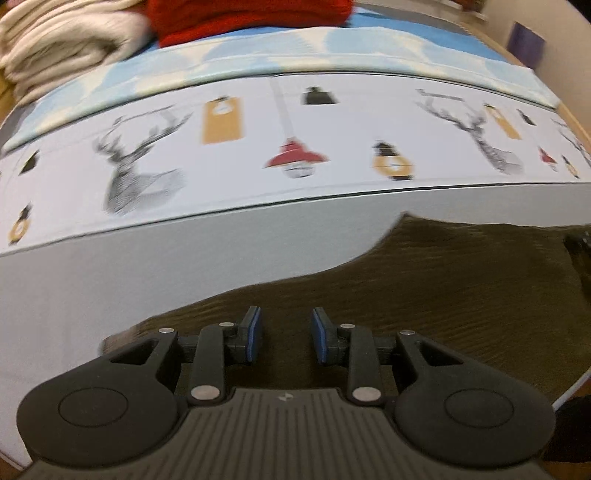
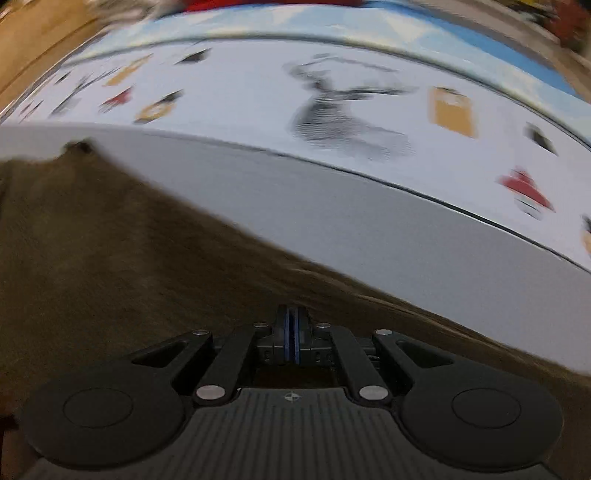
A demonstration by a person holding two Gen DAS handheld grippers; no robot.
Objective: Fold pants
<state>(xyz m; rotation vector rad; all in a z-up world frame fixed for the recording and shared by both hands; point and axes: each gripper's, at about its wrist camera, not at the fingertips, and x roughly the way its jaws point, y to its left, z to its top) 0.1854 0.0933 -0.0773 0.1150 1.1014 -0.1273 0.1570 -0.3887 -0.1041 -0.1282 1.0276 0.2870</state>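
Dark brown pants (image 1: 443, 280) lie spread on the grey table (image 1: 184, 266). My left gripper (image 1: 286, 334) is open just above the pants near their left edge, with nothing between its blue pads (image 1: 254, 334). In the right wrist view the pants (image 2: 110, 266) fill the lower left. My right gripper (image 2: 291, 338) has its jaws pressed together over the cloth near the right edge of the pants; whether cloth is pinched between them cannot be seen. The right gripper's dark body shows at the far right of the left wrist view (image 1: 581, 243).
A white cloth printed with deer heads and lamps (image 1: 295, 147) covers the table behind the grey strip, with a light blue cloth (image 1: 332, 51) beyond it. A red garment (image 1: 251, 18) and a folded cream pile (image 1: 62, 48) lie at the back.
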